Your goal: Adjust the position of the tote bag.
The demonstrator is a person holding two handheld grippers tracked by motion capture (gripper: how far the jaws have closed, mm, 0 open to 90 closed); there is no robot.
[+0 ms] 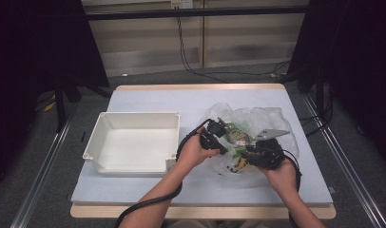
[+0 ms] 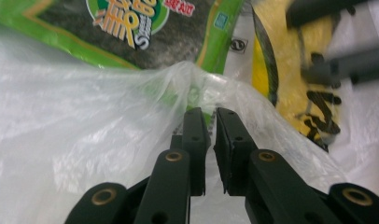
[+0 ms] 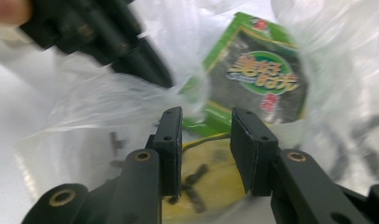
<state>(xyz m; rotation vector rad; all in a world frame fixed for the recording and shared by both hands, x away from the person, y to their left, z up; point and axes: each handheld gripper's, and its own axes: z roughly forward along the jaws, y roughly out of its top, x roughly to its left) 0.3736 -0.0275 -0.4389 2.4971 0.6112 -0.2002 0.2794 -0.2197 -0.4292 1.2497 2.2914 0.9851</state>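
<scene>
A clear plastic bag (image 1: 257,123) lies crumpled on the right half of the bench (image 1: 200,102), just right of a white tray (image 1: 134,142). Inside the bag lie a green packet (image 1: 237,137) and, nearer the person, a yellow packet (image 1: 238,164). The left claw (image 1: 220,129) is at the bag's left edge; in the left gripper view the left claw (image 2: 210,114) is clenched on a pinched ridge of the bag (image 2: 85,140), with the green packet (image 2: 131,28) beyond the film and the yellow packet (image 2: 290,70) to its right. The right claw (image 1: 250,153) sits over the bag's near side; in the right gripper view the right claw (image 3: 206,122) stands released, jaws apart, with the yellow packet (image 3: 211,186) under them and the green packet (image 3: 262,74) just ahead. The left claw also shows blurred at the upper left of that view, holding the film taut.
</scene>
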